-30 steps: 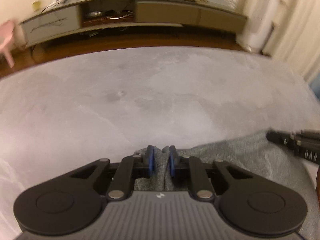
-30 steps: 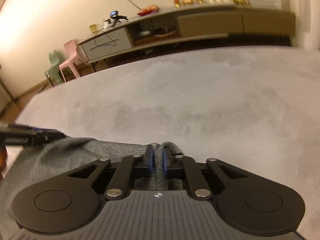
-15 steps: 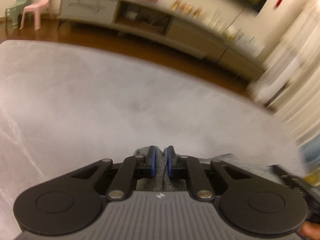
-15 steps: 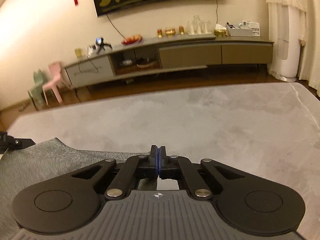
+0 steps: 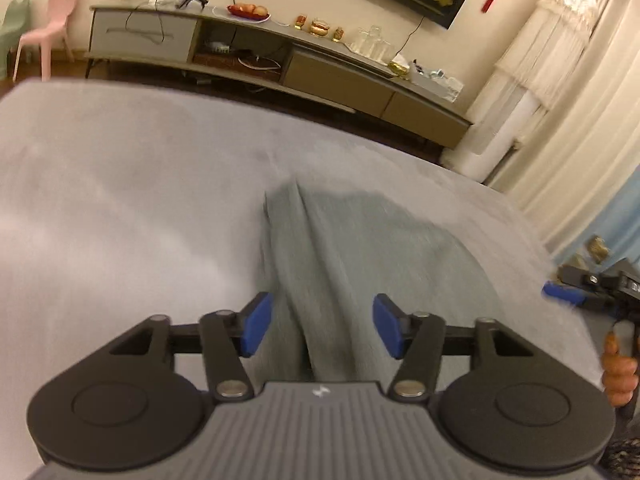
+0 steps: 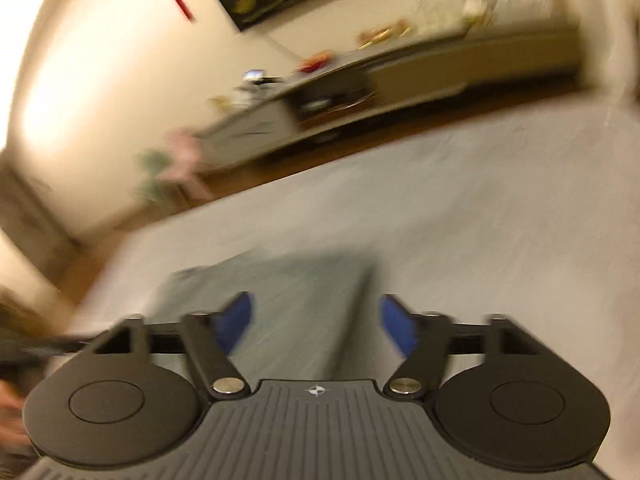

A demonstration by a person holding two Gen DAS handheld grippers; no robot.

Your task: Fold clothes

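A grey knit garment [image 5: 360, 248] lies on the light grey table [image 5: 120, 184], with a ridge of fabric running toward me. My left gripper [image 5: 322, 326] is open and empty just above its near part. In the blurred right wrist view the same garment [image 6: 296, 292] lies ahead of my right gripper [image 6: 316, 324], which is open and empty too. The right gripper also shows at the right edge of the left wrist view [image 5: 580, 292], beside the garment's right side.
A long low TV cabinet [image 5: 280, 64] stands beyond the table's far edge. A pink child's chair [image 5: 44, 40] is at the far left and white curtains [image 5: 560, 80] at the right. A wooden floor strip separates table and cabinet.
Both grippers were shut on the garment's edge and have opened, letting it drop onto the table. Both have lifted and tilted, and the garment now lies stretched ahead of them.
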